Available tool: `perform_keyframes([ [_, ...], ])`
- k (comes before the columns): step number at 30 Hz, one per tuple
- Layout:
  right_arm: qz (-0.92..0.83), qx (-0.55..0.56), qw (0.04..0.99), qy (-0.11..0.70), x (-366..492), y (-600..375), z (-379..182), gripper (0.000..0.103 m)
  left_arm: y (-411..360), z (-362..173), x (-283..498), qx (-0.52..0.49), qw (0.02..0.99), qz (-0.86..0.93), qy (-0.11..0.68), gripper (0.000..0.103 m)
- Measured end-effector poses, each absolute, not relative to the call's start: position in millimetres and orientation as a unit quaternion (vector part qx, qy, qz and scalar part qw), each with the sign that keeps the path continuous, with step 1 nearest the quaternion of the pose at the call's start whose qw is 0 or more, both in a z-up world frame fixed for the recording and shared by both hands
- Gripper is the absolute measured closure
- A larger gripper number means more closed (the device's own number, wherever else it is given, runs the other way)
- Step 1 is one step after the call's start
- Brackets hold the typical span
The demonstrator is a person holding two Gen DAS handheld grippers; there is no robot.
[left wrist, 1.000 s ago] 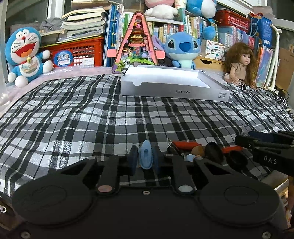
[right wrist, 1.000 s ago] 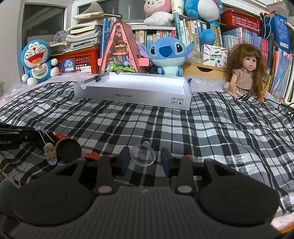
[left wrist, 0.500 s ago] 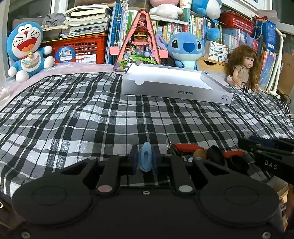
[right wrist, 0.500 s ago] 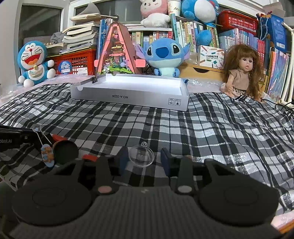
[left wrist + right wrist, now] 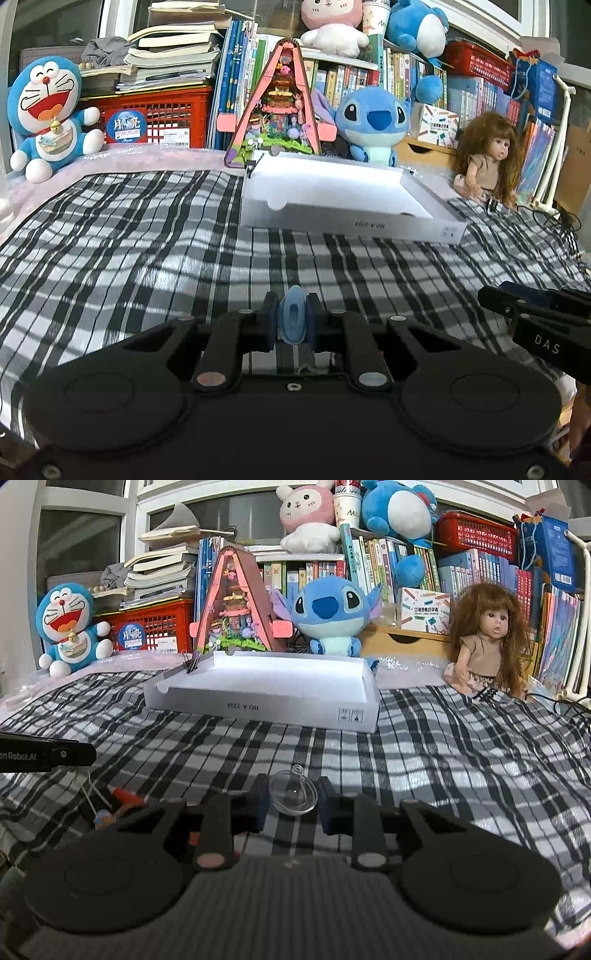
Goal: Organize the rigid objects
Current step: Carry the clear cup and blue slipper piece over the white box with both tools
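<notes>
My left gripper [image 5: 291, 321] is shut on a small blue plastic piece [image 5: 292, 320] and holds it above the plaid cloth. My right gripper [image 5: 291, 801] is shut on a clear plastic dome with a small loop on top [image 5: 293, 792]. A shallow white box [image 5: 343, 192] lies open at the far middle of the cloth; it also shows in the right wrist view [image 5: 266, 686]. A few small loose items, red and orange [image 5: 118, 805], lie by my right gripper's lower left, partly hidden. The right gripper's body shows at the left wrist view's right edge [image 5: 535, 317].
Plush toys, a Doraemon [image 5: 48, 114] and a Stitch [image 5: 373, 122], a doll [image 5: 484, 158], a triangular toy house [image 5: 280, 107], a red crate and book shelves line the far edge. A cable lies at the far right [image 5: 565, 701]. The left gripper's body shows at left [image 5: 44, 755].
Both grippers have risen and moved forward with their held pieces. The loose items have dropped out of the left wrist view, and the white box looks nearer.
</notes>
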State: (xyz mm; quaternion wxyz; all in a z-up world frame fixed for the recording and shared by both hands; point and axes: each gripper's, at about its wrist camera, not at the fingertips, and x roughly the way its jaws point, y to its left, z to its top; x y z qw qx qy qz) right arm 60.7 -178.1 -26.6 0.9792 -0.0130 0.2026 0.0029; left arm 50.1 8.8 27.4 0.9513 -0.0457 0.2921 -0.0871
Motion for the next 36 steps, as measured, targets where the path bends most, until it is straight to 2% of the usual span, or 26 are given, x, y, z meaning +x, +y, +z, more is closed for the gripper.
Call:
perform_keyframes([
  [15, -0.001, 0.026, 0.975, 0.222, 114, -199, 14, 0.071, 3, 70, 122, -0.068, 0.947, -0.100, 0.298, 0.088],
  [25, 0.002, 0.064, 0.963, 0.263, 168, -222, 44, 0.071, -8, 90, 193, -0.091, 0.926, -0.117, 0.346, 0.088],
  [36, 0.000, 0.079, 0.945, 0.316, 239, -231, 49, 0.071, -23, 75, 269, -0.087, 0.909, -0.100, 0.396, 0.088],
])
